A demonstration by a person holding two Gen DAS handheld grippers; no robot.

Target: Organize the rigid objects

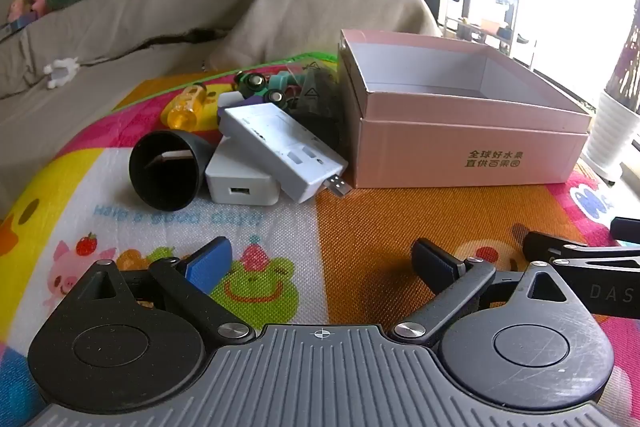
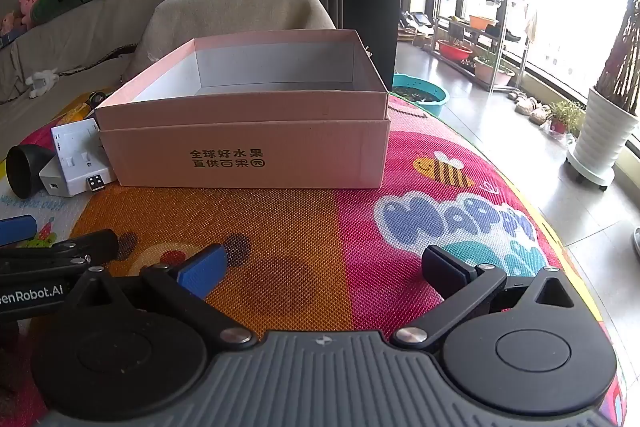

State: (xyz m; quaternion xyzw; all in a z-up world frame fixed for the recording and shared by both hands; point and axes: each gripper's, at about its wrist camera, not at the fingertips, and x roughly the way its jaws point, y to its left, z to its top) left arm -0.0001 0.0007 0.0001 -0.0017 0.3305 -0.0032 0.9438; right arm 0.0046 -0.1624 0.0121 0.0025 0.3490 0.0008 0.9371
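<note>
Left wrist view, pink rectangular cardboard box on woven colourful play mat, glossy white plastic chargers and matte black cone left of box, left gripper and right gripper both spread wide, holding nothing.

Pink box, white inside, gold lettering. White chargers. Black cone. Yellow bottle. Mat: orange, pink, yellow patches with cartoon animals.

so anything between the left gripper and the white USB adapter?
Nothing visible. The left gripper is open over bare mat, and the white USB adapter lies ahead on top of the pile, its plug end toward the gripper, beside the pink box.
</note>
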